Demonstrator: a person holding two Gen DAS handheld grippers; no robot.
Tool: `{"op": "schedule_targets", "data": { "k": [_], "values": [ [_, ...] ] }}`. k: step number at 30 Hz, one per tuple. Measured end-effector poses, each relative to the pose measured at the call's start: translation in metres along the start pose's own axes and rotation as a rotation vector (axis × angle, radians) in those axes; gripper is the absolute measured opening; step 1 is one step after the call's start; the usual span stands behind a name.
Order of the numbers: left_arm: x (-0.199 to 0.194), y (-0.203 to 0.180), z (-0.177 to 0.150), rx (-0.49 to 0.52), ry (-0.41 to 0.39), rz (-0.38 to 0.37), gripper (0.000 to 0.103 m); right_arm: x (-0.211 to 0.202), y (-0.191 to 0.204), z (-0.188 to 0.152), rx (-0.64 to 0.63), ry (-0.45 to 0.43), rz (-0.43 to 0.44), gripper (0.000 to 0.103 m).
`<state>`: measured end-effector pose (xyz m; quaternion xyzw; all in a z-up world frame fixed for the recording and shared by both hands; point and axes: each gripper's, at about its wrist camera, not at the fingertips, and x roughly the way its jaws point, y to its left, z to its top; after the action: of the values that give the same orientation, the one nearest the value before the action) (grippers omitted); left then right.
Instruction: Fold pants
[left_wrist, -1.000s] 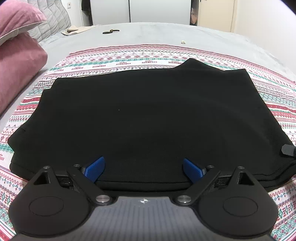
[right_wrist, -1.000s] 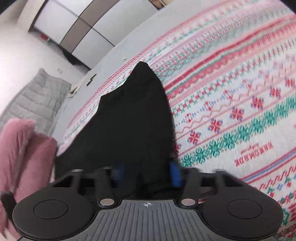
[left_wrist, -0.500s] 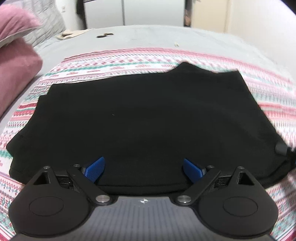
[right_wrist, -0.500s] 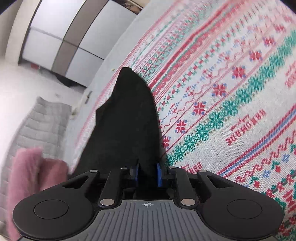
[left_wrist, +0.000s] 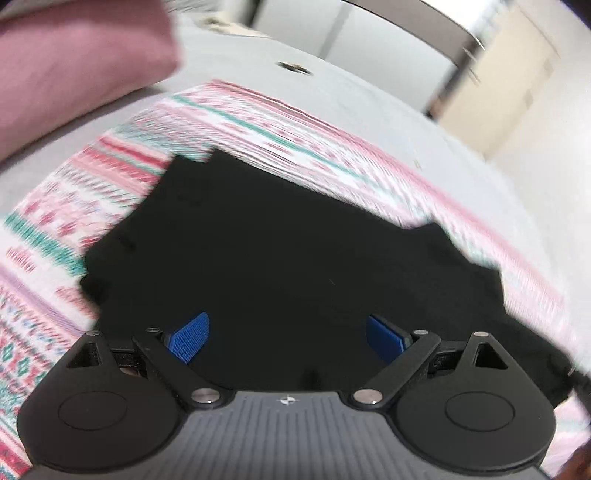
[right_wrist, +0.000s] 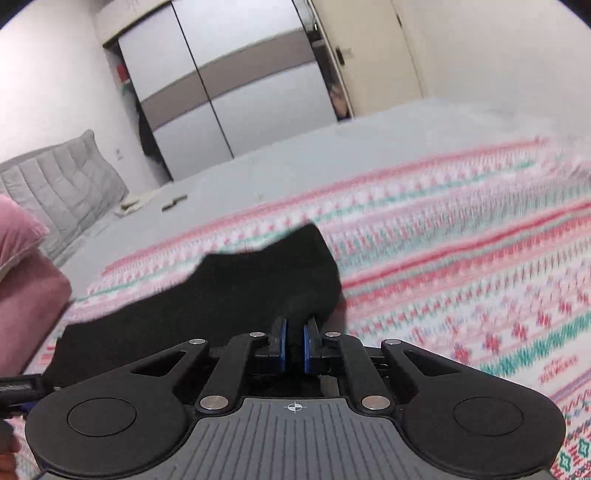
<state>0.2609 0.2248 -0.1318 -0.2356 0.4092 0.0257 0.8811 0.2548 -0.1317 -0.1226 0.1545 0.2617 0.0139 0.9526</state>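
Two blue pads of the left gripper (left_wrist: 287, 338) stand wide apart above the black pants (left_wrist: 295, 266), nothing pinched; the pants lie folded, flat and dark, on the patterned blanket (left_wrist: 110, 177), a pink pillow (left_wrist: 74, 66) far left. In the right wrist view, the right gripper (right_wrist: 293, 345) has just been closing and pinches the pants' near right edge, lifted into a ridge.

Bedroom, bed ahead of the jaws.
Grey headboard (right_wrist: 62, 184) and pink pillow (right_wrist: 22, 266) left; wardrobe (right_wrist: 229, 88) and door (right_wrist: 373, 51) beyond.
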Motion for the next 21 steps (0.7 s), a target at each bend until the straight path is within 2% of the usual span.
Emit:
{"op": "schedule_targets", "data": {
  "k": [4,8,11,13,15,17,21],
  "values": [
    [-0.020,0.041,0.020,-0.169,-0.051,-0.060,0.103,0.001,0.054,0.006,-0.111,-0.077,-0.011,0.008],
    [-0.030,0.072,0.039,-0.271,-0.125,-0.154,0.103,0.008,0.139,0.001,-0.296,-0.135,0.053,0.008],
    [-0.020,0.080,0.045,-0.247,-0.089,-0.233,0.103,0.019,0.206,-0.020,-0.467,-0.107,0.133,0.008],
    [-0.010,0.079,0.048,-0.220,-0.048,-0.235,0.103,0.027,0.233,-0.044,-0.543,-0.052,0.172,0.008],
    [-0.003,0.078,0.046,-0.213,-0.042,-0.218,0.103,0.034,0.246,-0.072,-0.616,0.006,0.192,0.008],
    [0.011,0.077,0.045,-0.225,-0.009,-0.242,0.103,0.038,0.251,-0.097,-0.675,0.046,0.199,0.007],
    [0.028,0.059,0.047,-0.181,0.014,-0.278,0.098,0.041,0.252,-0.110,-0.683,0.062,0.193,0.007]
  ]
}}
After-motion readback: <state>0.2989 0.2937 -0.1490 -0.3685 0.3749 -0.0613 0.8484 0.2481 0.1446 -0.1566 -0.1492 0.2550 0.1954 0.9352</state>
